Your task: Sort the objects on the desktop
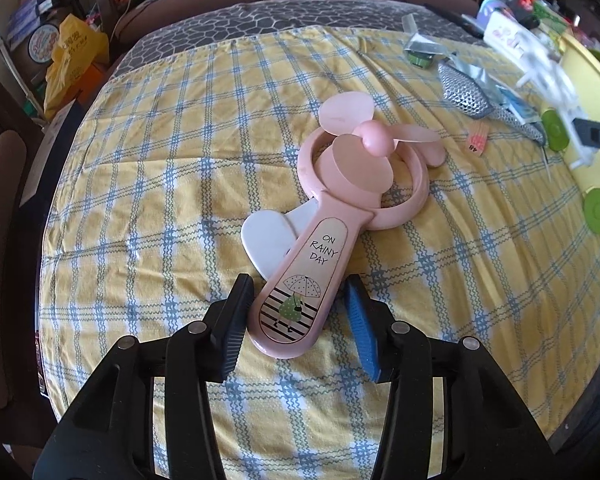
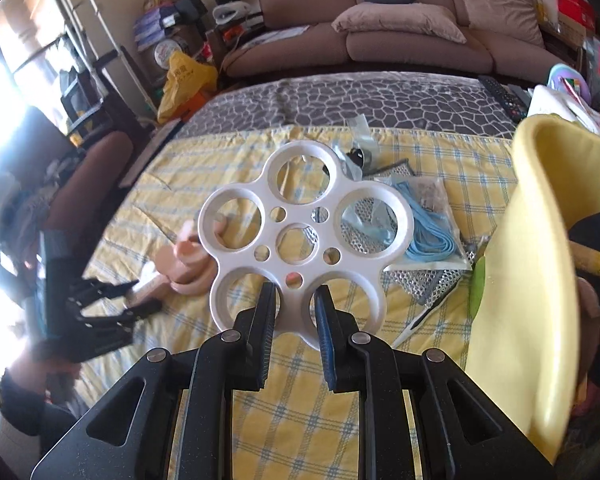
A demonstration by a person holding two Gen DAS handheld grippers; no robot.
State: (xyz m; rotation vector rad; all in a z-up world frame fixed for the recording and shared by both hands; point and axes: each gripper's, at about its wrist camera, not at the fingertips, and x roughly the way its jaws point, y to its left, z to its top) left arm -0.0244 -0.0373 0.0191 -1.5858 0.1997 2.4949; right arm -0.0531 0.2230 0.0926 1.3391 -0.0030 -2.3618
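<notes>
left gripper (image 1: 300, 284): jaws clamped on the handle of the pink fan (image 1: 340, 184), which lies on the checked cloth (image 1: 140, 160)
right gripper (image 2: 296, 292): pinching the rim of the white ring holder (image 2: 300, 232), held above the cloth beside the yellow tub (image 2: 540, 240)

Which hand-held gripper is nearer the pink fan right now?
Left. The left hand-held gripper has its fingers on either side of the pink fan handle on the checked cloth. The right hand-held gripper is off to the side, holding a white ring holder.
</notes>
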